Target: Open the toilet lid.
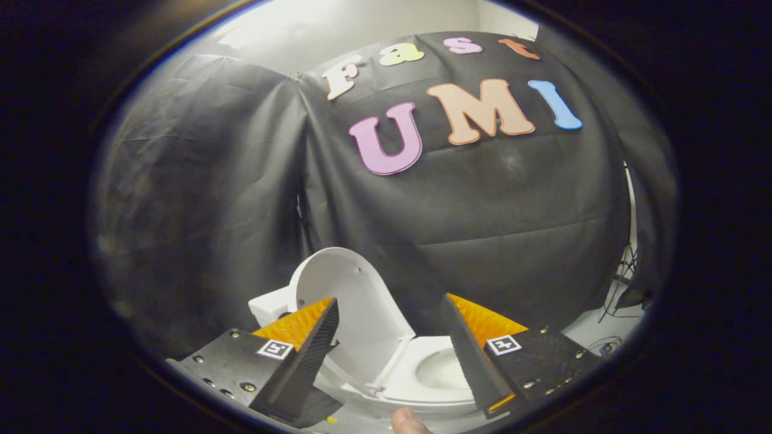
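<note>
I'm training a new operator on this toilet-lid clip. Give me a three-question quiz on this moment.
1. True or false: the toilet lid stands raised.
2. The gripper is: A) open, holding nothing B) shut on the lid C) shut on the seat.
3. What lies just ahead between the fingers, beside the lid?

Key: 1 true. 2 A. 3 The toilet seat and bowl, uncovered.

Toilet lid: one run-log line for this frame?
lid: raised upright | seat: down, bowl exposed | claw: open, touching nothing, lid between and beyond fingers | task: appears done
</note>
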`<state>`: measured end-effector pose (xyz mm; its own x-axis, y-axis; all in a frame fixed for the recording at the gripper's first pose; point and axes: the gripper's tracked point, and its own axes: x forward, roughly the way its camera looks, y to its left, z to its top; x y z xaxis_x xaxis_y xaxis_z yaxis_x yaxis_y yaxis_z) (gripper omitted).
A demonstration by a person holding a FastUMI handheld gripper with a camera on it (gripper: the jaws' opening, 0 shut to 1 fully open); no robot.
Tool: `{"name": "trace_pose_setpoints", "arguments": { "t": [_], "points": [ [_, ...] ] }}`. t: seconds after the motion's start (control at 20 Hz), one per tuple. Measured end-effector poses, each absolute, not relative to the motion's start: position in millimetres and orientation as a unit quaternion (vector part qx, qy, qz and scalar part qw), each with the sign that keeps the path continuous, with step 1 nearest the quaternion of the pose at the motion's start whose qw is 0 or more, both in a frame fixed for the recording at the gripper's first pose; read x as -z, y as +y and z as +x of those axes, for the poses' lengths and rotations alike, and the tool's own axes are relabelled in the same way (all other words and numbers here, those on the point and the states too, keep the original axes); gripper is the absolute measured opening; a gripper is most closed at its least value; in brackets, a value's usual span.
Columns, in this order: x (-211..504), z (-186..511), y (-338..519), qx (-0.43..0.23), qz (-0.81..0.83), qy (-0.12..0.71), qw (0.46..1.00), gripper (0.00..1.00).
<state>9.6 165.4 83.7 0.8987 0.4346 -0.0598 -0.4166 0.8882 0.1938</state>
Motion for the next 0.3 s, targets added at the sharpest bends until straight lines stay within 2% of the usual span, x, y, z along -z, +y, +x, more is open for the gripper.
{"name": "trace_pose_setpoints", "arguments": {
  "t": [0.3],
  "points": [
    [-84, 14, 130, -0.188, 0.065, 0.049, 0.979, 1.0]
  ]
}}
